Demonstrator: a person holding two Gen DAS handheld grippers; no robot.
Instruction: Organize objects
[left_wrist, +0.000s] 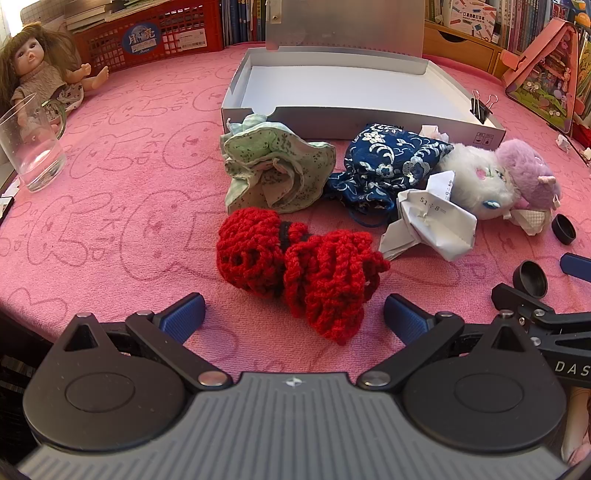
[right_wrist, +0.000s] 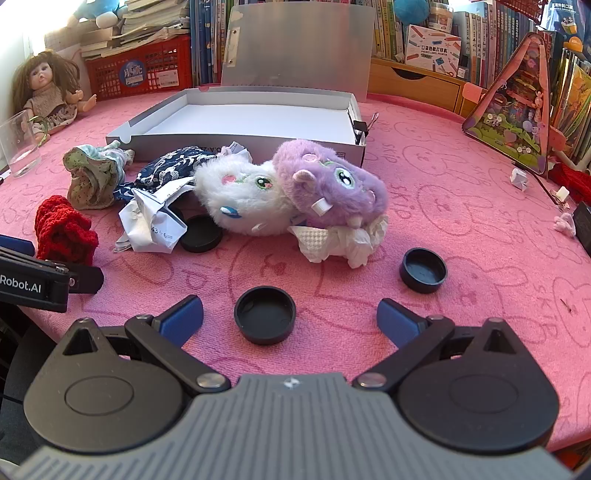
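The objects to be organized lie scattered on the pink-covered table (left_wrist: 110, 192), none yet in the open grey box (left_wrist: 354, 88) at the far side, so the sorting looks barely begun. The left claw (left_wrist: 294, 314) is spread wide and empty, tilted down, with the red knitted piece (left_wrist: 299, 273) just ahead of it, roughly centred between its blue fingertips (left_wrist: 184, 315) but untouched. Beyond that piece lie a green cloth (left_wrist: 273, 173), a blue patterned pouch (left_wrist: 388, 162), crumpled paper (left_wrist: 432, 221) and a white plush toy (left_wrist: 480, 184). The right claw (right_wrist: 290, 317) is likewise wide open and holds nothing; a black cap (right_wrist: 265, 319) sits just ahead between its fingers, a second black cap (right_wrist: 423, 270) ahead to its right, and a purple plush toy (right_wrist: 332, 184) farther off. The step in hand seems to be the approach for a first pick. Next, each claw would need to drop lower, straddle its target and close, the knit being soft and the cap low and shallow, then carry toward the box.
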